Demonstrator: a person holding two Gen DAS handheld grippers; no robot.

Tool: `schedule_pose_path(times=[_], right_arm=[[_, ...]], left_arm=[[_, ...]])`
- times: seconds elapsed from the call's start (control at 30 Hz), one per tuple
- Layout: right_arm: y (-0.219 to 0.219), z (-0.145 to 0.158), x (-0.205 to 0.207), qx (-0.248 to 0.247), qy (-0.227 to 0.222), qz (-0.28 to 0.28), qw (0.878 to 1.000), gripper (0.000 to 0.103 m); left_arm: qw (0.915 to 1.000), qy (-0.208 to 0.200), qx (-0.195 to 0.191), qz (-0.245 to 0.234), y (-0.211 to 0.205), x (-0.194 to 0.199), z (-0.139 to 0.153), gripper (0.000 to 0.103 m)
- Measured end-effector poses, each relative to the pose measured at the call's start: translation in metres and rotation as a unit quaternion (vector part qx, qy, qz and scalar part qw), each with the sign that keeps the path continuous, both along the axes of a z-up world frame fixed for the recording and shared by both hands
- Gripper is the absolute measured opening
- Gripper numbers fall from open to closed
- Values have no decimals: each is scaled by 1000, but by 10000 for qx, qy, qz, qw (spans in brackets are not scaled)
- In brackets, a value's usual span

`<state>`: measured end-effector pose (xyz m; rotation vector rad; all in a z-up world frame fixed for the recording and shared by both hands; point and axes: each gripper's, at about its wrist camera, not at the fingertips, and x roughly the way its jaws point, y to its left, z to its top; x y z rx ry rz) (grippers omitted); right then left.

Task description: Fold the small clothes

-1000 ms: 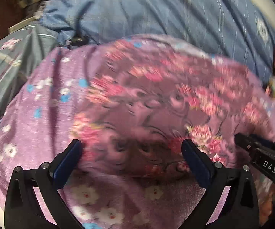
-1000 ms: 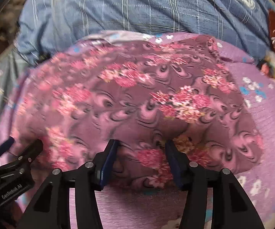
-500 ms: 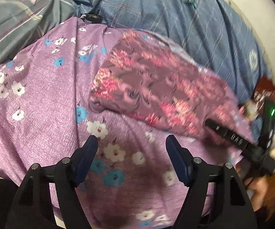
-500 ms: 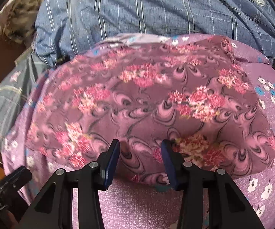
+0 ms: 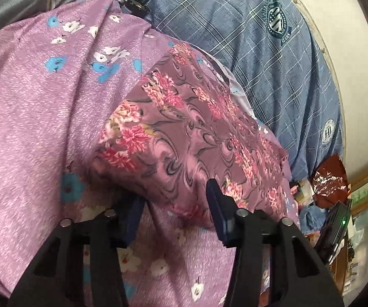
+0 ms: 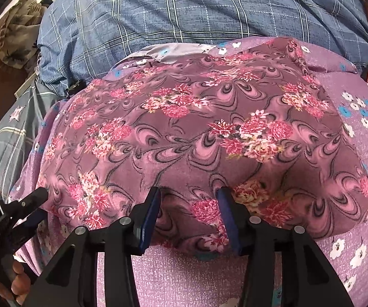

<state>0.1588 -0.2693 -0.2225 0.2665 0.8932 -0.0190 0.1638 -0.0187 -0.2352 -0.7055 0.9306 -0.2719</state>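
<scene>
Straddling the folded floral garment (image 6: 199, 138) edge: your right gripper (image 6: 189, 215) and left gripper (image 5: 173, 204), fingers spread, on lilac flowered cloth (image 5: 30, 107).

Both the left gripper (image 5: 173, 204) and the right gripper (image 6: 189, 212) are showing black angular frames, silver screws and dark blue pads (image 6: 149, 220); bare skin-toned fingers (image 6: 18, 281) are showing beside white lettering.

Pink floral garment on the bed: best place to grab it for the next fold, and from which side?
Grip the near hem of the pink floral garment, coming in low from the camera side. That edge bulges up off the purple floral cloth, so a finger can probably slip under it. The right claw already straddles it, jaws open; the left claw does likewise at its corner.
</scene>
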Motion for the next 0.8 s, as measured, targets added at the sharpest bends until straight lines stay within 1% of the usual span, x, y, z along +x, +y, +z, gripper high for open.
schedule_pose_path(times=[0.2, 0.33, 0.37, 0.4, 0.43, 0.5, 0.63, 0.67, 0.73, 0.77, 0.8], right_arm=[[4, -1, 3, -136, -22, 24, 9999, 50], [7, -2, 5, -259, -39, 31, 9997, 50], [8, -3, 5, -293, -48, 32, 9996, 50], [9, -3, 5, -306, -54, 31, 9995, 50], [9, -3, 5, -315, -62, 33, 9995, 50], [8, -3, 5, -309, -66, 46, 9995, 50], [3, -1, 5, -180, -60, 15, 9998, 49], [-1, 0, 4, -56, -71, -7, 10000, 46], [-10, 3, 5, 238, -85, -68, 9997, 43], [-20, 5, 4, 497, -105, -143, 9986, 41], [-27, 7, 4, 653, -129, -216, 9975, 38]], left_arm=[[9979, 99, -589, 266, 12, 14, -6, 41], [9952, 68, -912, 357, 17, 19, -8, 41], [9944, 40, -969, 413, 19, 19, -8, 31], [9942, 18, -981, 448, 21, 19, -6, 18], [9942, -10, -967, 466, 22, 20, -5, 13], [9944, -63, -958, 436, 23, 22, 0, 9], [9969, -292, -690, 245, 15, 22, 18, 6], [9980, -388, -485, 148, 10, 22, 28, 5], [9980, -564, -284, -9, 3, 21, 42, 4], [9974, -698, -119, -138, -4, 21, 54, 4], [9965, -797, 19, -231, -11, 21, 61, 4]])
